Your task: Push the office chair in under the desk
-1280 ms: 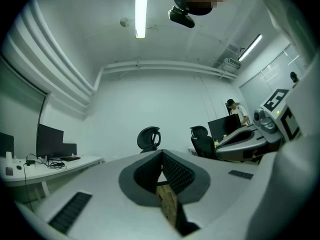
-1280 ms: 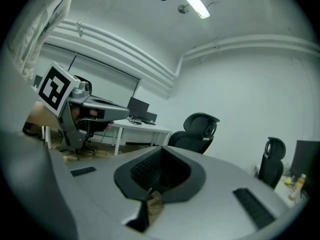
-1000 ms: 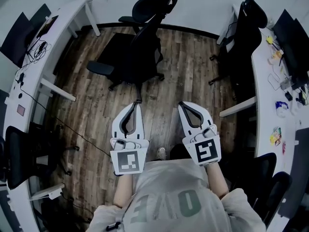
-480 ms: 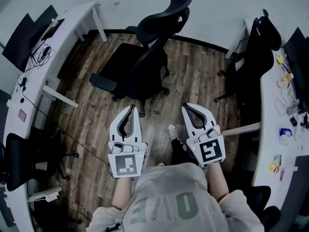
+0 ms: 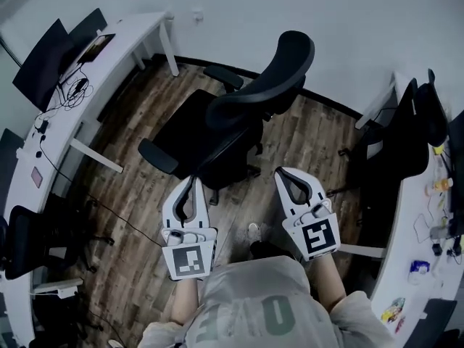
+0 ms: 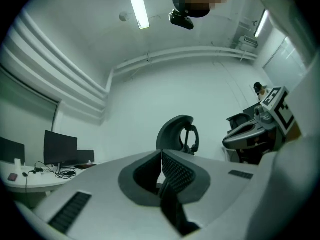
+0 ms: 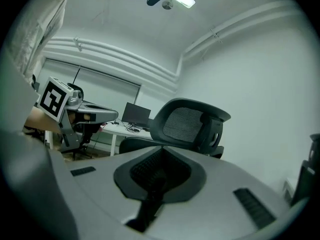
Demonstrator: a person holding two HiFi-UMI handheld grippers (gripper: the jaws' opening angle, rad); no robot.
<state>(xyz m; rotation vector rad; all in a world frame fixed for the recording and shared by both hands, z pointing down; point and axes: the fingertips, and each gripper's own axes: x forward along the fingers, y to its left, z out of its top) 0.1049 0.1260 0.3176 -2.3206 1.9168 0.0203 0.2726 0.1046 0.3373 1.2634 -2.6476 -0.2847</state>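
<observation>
Left gripper [image 5: 190, 182], right gripper [image 5: 285, 174]: jaws together on both, empty, just short of office chair [image 5: 239, 118], no contact. Best bet: set both closed tips on backrest, push evenly so chair rolls straight. Chair mid-floor, seat facing desk [image 5: 109, 46] at left, tall back upright, nearest person
</observation>
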